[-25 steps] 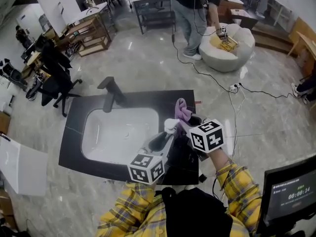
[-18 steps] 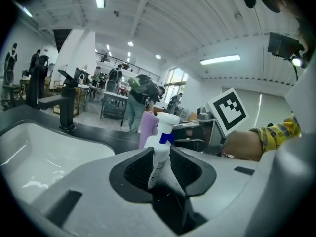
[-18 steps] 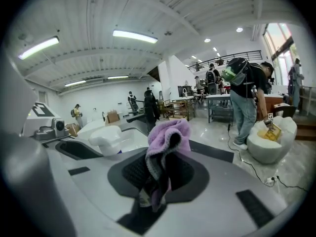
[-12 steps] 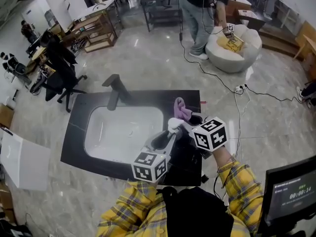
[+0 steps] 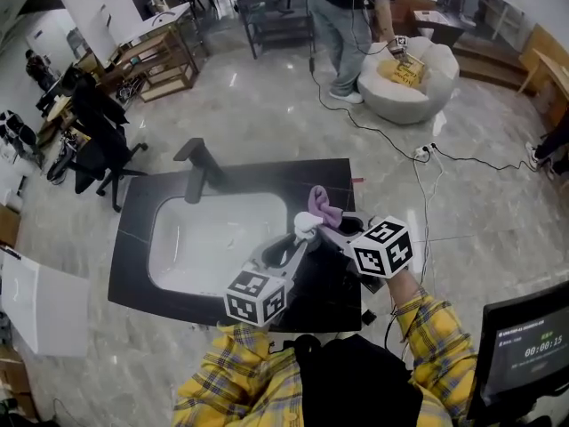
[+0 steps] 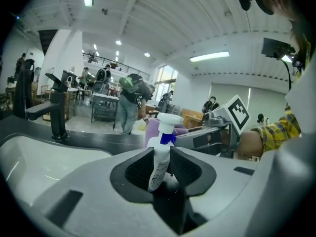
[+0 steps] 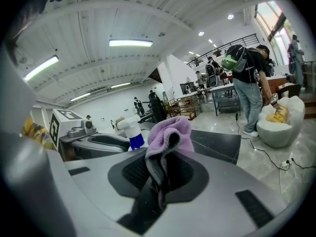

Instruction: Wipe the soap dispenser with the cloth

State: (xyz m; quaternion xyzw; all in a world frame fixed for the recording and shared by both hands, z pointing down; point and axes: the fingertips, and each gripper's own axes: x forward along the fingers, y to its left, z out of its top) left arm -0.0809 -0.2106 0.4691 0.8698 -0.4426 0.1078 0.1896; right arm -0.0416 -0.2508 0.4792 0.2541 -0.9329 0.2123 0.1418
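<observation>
My left gripper [image 6: 162,166] is shut on a white soap dispenser [image 6: 161,147] with a blue collar and white pump head; it stands upright between the jaws. In the head view the dispenser [image 5: 305,225] is held above the right part of the black counter [image 5: 133,238]. My right gripper [image 7: 163,174] is shut on a lilac cloth [image 7: 168,132], bunched above the jaws. The cloth [image 5: 324,208] sits just right of and behind the dispenser's head, very close to it; contact cannot be told. In the right gripper view the dispenser [image 7: 129,130] appears left of the cloth.
A white sink basin [image 5: 213,238] is set in the counter, with a black faucet [image 5: 197,165] at its back left. A person [image 5: 342,25] stands beyond on the marble floor by a white beanbag [image 5: 411,76]. Cables [image 5: 418,163] run across the floor at right.
The cloth and my right gripper have shifted slightly left and nearer to the dispenser's head. The left gripper keeps its hold with a small roll.
</observation>
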